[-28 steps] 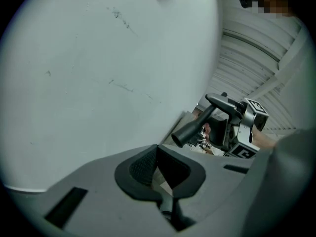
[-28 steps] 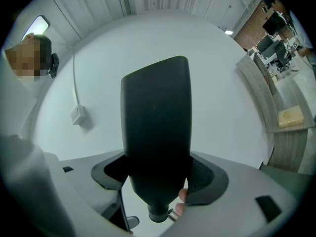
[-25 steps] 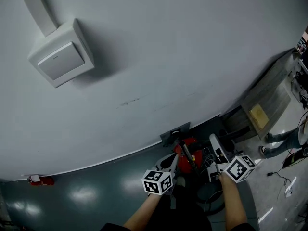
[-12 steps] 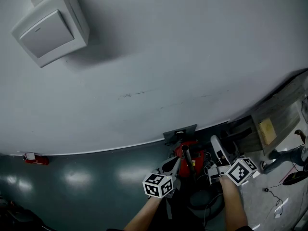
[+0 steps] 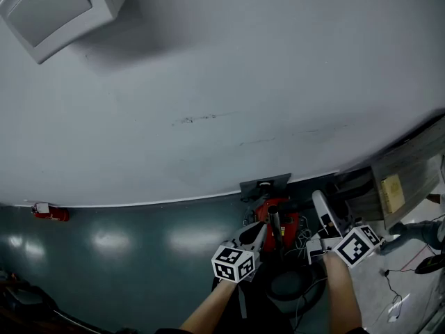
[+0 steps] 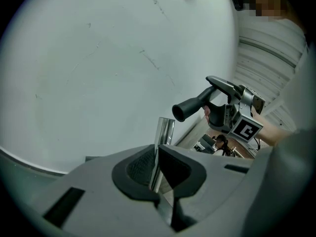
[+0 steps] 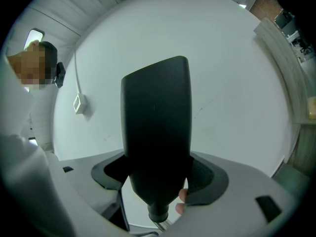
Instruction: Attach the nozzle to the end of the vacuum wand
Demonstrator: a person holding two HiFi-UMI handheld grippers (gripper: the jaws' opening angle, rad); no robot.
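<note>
Gripping the shiny vacuum wand (image 6: 164, 130), the left gripper (image 6: 158, 174) has its 2 jaws squeezed shut on it. At 2 o'clock from the wand's top end, near but not touching, is the black nozzle (image 6: 195, 105). The right gripper (image 7: 158, 181) pinches it tight.

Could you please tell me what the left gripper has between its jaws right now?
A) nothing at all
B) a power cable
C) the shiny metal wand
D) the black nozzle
C: in the left gripper view the left gripper is shut on the shiny metal wand, whose open end sticks out past the jaws, while the black nozzle sits in the right gripper.
</note>
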